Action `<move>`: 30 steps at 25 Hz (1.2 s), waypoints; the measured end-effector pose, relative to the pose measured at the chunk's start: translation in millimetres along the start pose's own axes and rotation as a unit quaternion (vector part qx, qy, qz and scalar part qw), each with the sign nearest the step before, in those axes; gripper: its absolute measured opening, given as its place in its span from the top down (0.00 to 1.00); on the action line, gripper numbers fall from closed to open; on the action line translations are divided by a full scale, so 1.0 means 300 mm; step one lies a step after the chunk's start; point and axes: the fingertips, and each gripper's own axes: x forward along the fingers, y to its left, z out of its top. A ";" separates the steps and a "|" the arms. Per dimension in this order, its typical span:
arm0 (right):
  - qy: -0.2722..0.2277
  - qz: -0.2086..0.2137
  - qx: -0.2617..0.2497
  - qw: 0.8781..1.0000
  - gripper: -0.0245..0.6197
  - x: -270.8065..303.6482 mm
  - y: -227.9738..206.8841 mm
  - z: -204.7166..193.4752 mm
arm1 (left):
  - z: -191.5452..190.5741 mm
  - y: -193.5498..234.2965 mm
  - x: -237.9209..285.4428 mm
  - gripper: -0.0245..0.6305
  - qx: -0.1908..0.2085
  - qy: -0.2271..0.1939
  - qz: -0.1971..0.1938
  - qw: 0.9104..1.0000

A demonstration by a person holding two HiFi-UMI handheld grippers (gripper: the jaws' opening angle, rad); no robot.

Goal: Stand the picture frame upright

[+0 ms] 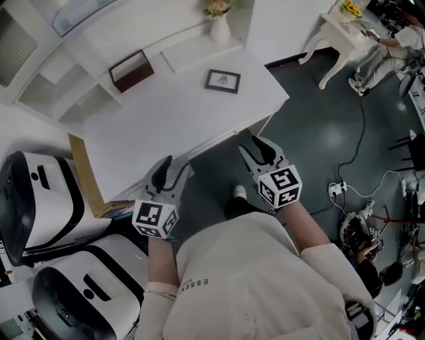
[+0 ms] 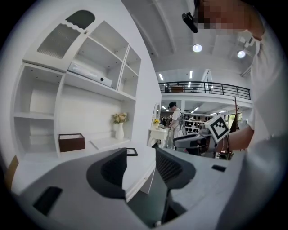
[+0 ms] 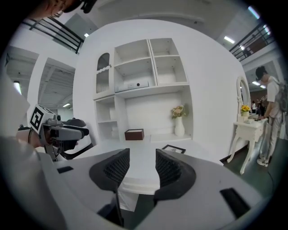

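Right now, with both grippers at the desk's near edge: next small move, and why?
Probably carry the left gripper and right gripper forward over the desk toward the picture frame. It lies flat on the far part of the desk, near the vase. Both grippers are open and empty at the near edge, well short of it.

A white desk (image 1: pixel 166 126) carries a brown open-topped box (image 1: pixel 131 70) toward its back left and a white vase (image 1: pixel 220 29) of pale flowers at its back edge — both below a white shelf unit (image 3: pixel 148 67) with open compartments. A sheet of cardboard (image 1: pixel 85 174) sits against the desk's left end, beside 2 white-and-black machines (image 1: pixel 40 199). On the dark floor (image 1: pixel 319 126) to the right are a small white side table (image 1: pixel 342 36) bearing yellow flowers (image 1: pixel 350 8) and a power strip (image 1: pixel 337 189) on a white cable — both well apart from the desk.
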 end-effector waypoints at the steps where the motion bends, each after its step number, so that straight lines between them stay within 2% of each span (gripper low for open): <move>1: 0.009 0.007 0.001 1.000 0.69 0.018 -0.044 -0.004 | 0.008 -0.008 0.047 0.68 0.001 0.003 0.001 1.000; 6: 0.030 0.021 -0.008 0.999 0.69 0.105 -0.263 -0.003 | 0.038 -0.014 0.265 0.68 0.000 0.013 0.017 1.000; 12: 0.054 0.039 -0.022 0.998 0.69 0.203 -0.426 0.001 | 0.050 -0.015 0.462 0.68 0.012 0.034 0.023 0.999; 19: 0.073 0.041 -0.010 0.996 0.69 0.365 -0.541 -0.001 | 0.080 0.070 0.664 0.68 0.013 0.047 0.010 0.999; 24: 0.113 0.057 0.016 0.992 0.69 0.509 -0.593 -0.023 | 0.098 0.170 0.809 0.68 -0.001 0.051 0.000 0.999; 30: 0.155 0.047 0.039 0.986 0.69 0.703 -0.668 -0.065 | 0.080 0.278 0.960 0.68 0.006 0.069 -0.026 0.997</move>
